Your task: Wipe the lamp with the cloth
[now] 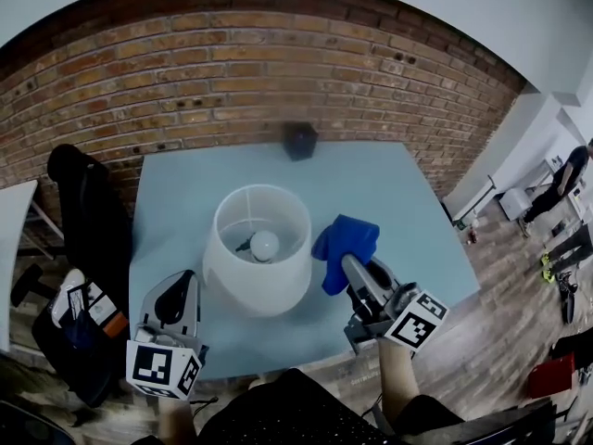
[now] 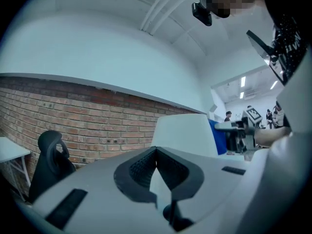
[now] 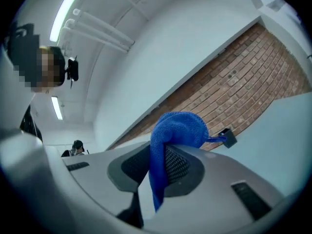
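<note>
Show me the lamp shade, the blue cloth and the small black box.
lamp shade (image 1: 258,290): head view, front outer wall.
blue cloth (image 1: 347,244): head view, bunched middle.
small black box (image 1: 300,141): head view, top face.

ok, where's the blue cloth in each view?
Head view: cloth right of centre, beside the white lampshade.
Left gripper view: cloth is a blue sliver at right-centre, past the lampshade's right edge.
Right gripper view: cloth at centre, pinched between the jaws.
Shared landmark: the brick wall.
</note>
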### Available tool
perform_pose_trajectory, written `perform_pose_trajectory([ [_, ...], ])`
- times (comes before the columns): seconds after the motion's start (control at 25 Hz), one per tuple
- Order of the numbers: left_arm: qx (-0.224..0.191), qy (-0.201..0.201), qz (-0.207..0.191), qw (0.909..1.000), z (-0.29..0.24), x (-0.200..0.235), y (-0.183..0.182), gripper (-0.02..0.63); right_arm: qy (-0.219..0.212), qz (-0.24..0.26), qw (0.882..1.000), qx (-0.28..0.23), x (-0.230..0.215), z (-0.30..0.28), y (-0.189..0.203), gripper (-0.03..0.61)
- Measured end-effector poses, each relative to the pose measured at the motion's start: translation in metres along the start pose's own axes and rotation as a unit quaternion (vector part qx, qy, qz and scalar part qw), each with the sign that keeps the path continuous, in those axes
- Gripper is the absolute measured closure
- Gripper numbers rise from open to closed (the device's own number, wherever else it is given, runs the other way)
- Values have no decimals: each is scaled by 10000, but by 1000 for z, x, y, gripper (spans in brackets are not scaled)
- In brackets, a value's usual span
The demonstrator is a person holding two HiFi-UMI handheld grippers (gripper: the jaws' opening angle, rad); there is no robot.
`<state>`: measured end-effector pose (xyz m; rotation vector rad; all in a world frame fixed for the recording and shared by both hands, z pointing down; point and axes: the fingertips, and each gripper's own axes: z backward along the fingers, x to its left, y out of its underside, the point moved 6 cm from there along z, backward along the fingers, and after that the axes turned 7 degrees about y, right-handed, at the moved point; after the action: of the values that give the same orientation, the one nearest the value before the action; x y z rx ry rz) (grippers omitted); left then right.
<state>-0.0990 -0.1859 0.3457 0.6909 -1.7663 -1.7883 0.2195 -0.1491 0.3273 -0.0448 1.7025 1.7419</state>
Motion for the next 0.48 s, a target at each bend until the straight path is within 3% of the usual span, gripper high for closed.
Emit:
perform_pose_trajectory([
  [0.24,-63,-76,-84,9999,-7,10,-7,604,-1495,-945,9841,-165,21,-50,-85,517],
  [0.32,-69,-125,-144,9998,-11,17,-9,604,-1511,-961,9838,-45,21,-62,-87,517],
  [0.48,-43,-250,-110,9996,-20,25,-7,604,-1154,-907,9885,367,6,-75,-63,517],
])
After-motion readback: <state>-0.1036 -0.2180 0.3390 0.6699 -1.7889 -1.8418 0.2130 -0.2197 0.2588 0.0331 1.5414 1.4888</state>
